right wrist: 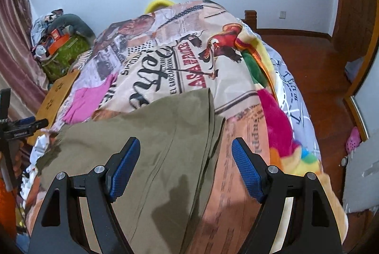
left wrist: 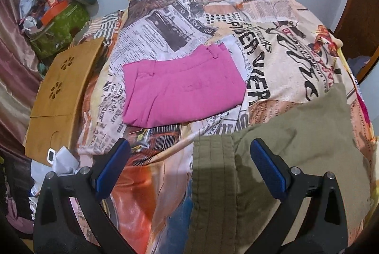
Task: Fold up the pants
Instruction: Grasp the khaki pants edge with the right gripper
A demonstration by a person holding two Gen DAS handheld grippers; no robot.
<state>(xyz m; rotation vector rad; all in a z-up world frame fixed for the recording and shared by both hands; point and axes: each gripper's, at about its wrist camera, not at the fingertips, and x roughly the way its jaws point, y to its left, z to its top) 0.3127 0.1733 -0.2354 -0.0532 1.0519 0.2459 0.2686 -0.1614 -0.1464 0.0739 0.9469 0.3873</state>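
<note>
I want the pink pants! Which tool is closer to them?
Left. The left tool is open with the pink pants just ahead of it. The right tool is open over the green pants, with the pink ones far left.

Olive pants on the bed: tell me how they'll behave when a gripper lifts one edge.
The olive pants will probably sag and drape, since the thin cloth lies creased. They look light, so the layers may slide apart over the printed bedspread. A darker patch looks damp and may cling.

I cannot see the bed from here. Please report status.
Left gripper open, right gripper open, both over olive pants. Pants lie flat, ungripped. Pink folded pants beside, apart.
</note>
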